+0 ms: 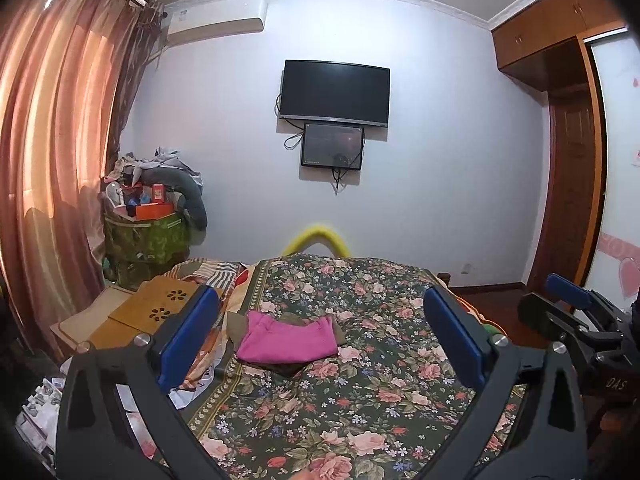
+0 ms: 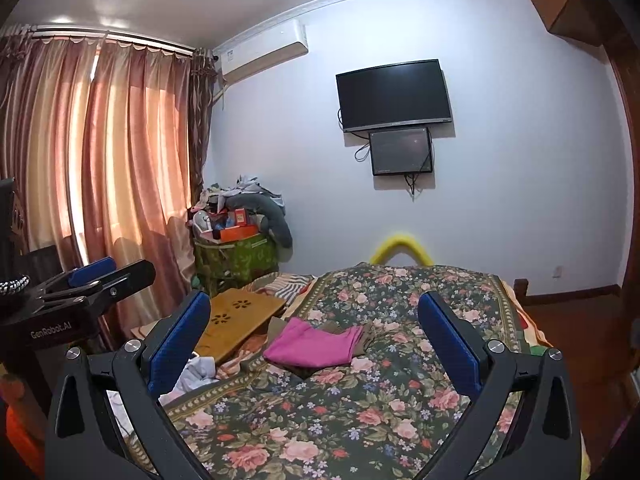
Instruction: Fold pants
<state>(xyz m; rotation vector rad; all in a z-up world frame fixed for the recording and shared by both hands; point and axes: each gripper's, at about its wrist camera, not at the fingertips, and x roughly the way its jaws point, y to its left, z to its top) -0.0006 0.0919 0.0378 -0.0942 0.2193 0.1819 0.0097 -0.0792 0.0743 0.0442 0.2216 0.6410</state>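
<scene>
On left tool (image 2: 92, 280) "GenRobot.AI"; both tools wide, above folded pink pants (image 1: 289, 338).

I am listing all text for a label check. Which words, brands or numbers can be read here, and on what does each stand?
"GenRobot.AI": on the left gripper body, right wrist view.
"DAS": on the right gripper body, left wrist view; likely part of a longer word.
Air conditioner sticker: too small to read.
TV brand mark: too blurred.

Bare floral bedspread (image 1: 360, 400) lies before the pink pants (image 1: 290, 339); wooden board (image 1: 160, 304) crowds their left
</scene>
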